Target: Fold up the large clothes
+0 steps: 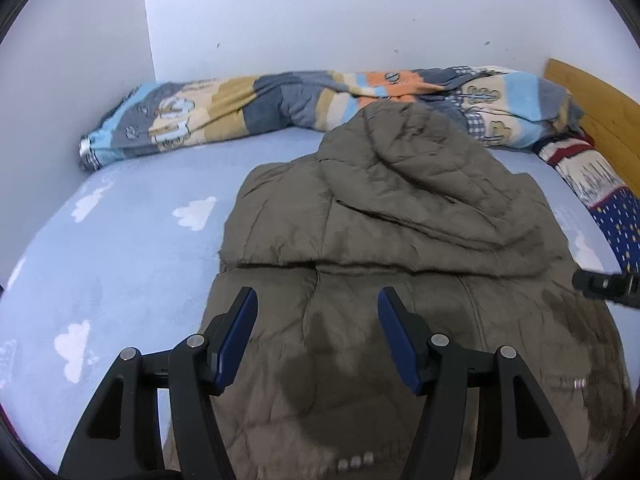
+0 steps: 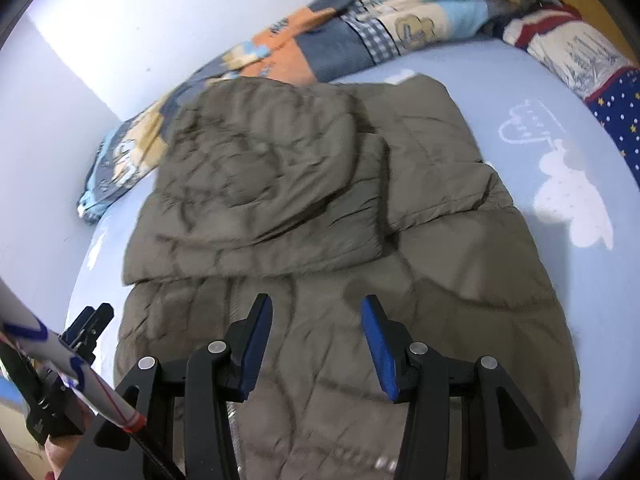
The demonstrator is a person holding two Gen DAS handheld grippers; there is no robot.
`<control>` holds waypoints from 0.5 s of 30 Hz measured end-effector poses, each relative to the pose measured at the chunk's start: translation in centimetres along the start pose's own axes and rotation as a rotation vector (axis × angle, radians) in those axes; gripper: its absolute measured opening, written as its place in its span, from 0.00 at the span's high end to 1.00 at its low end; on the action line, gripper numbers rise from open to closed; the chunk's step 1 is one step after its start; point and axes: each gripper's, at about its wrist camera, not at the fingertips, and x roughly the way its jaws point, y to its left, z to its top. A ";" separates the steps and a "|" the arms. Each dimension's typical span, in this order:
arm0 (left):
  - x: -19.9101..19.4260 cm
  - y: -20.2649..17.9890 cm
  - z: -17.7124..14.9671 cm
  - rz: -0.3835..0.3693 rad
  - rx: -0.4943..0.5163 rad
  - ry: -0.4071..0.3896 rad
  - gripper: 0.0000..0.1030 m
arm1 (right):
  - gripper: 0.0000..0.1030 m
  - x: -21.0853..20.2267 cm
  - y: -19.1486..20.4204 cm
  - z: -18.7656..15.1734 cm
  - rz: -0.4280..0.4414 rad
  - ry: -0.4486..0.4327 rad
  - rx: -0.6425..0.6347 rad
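bed | jacket spread | left gripper above, empty

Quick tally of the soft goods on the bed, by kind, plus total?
Olive quilted jacket: 1
Patchwork cartoon quilt, rolled along the wall: 1
Navy starry pillow with red stripes: 1
Total: 3, all lying on the cloud-print sheet.

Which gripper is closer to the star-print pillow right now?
Right. The right gripper hovers over the jacket on the half nearer the star-print pillow; the left gripper hovers over the half farther from it.
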 end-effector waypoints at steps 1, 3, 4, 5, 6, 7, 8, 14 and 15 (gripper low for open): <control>-0.9 -0.1 -0.6 0.009 0.016 -0.008 0.40 | 0.51 -0.8 0.5 -0.6 0.008 -0.010 -0.007; -2.3 0.1 -1.8 0.008 0.022 -0.003 0.40 | 0.48 -2.5 1.1 -2.0 0.028 -0.035 -0.016; -2.8 0.4 -2.4 -0.004 0.015 0.006 0.40 | 0.47 -3.5 1.3 -3.0 0.032 -0.048 -0.019; -3.4 0.8 -3.1 -0.017 0.002 0.020 0.40 | 0.46 -4.4 1.5 -4.1 0.033 -0.057 -0.025; -3.6 1.2 -3.5 -0.023 -0.007 0.030 0.40 | 0.46 -5.0 1.6 -4.9 0.033 -0.061 -0.033; -4.1 1.7 -4.2 -0.030 -0.021 0.046 0.40 | 0.46 -5.7 1.7 -5.9 0.032 -0.064 -0.045; -4.5 2.2 -5.0 -0.039 -0.040 0.065 0.40 | 0.46 -6.5 1.8 -7.0 0.032 -0.067 -0.057; -5.9 3.8 -8.0 -0.025 -0.083 0.117 0.39 | 0.46 -9.2 0.7 -10.9 0.037 -0.072 -0.061; -6.1 3.8 -8.3 -0.023 -0.081 0.122 0.39 | 0.46 -9.3 0.4 -11.3 0.036 -0.067 -0.054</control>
